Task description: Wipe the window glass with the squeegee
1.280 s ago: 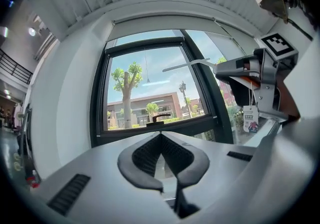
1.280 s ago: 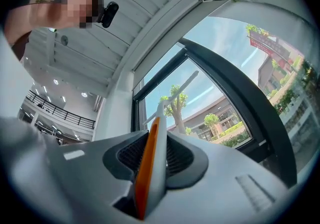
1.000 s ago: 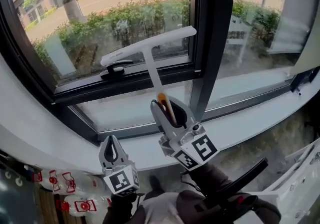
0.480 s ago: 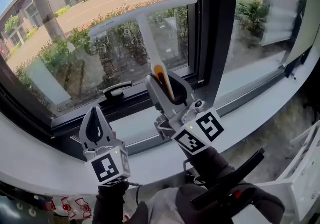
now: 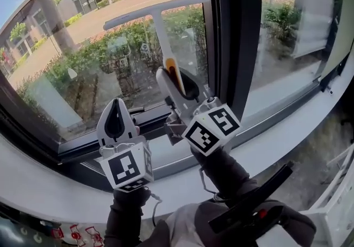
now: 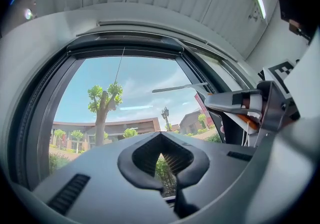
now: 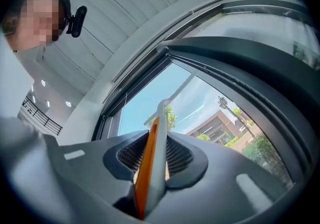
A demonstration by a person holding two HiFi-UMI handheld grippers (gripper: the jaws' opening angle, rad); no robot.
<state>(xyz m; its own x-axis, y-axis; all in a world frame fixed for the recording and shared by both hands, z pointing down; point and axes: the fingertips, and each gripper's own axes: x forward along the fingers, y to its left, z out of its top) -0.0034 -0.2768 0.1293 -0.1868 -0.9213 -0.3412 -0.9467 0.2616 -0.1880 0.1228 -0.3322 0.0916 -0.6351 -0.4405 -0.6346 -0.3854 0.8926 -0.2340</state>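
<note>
A white T-shaped squeegee (image 5: 161, 26) with an orange strip on its handle stands upright before the left window pane (image 5: 77, 63). Its blade (image 5: 157, 10) lies crosswise high on the glass; whether it touches I cannot tell. My right gripper (image 5: 176, 81) is shut on the handle's lower end. The right gripper view shows the handle (image 7: 152, 158) clamped between the pads of that gripper (image 7: 155, 162). My left gripper (image 5: 115, 120) is shut and holds nothing, to the lower left of the right one. In the left gripper view, past my left gripper (image 6: 162, 160), the blade (image 6: 175, 88) shows.
A thick dark mullion (image 5: 233, 36) stands just right of the squeegee, with a second pane (image 5: 293, 30) beyond it. A dark lower frame rail (image 5: 66, 149) and a white sill (image 5: 50, 199) run below the grippers. Trees, shrubs and buildings lie outside.
My right gripper has carried the squeegee upward along the pane. My left gripper has risen too and now sits closer beside the right one, still shut.
</note>
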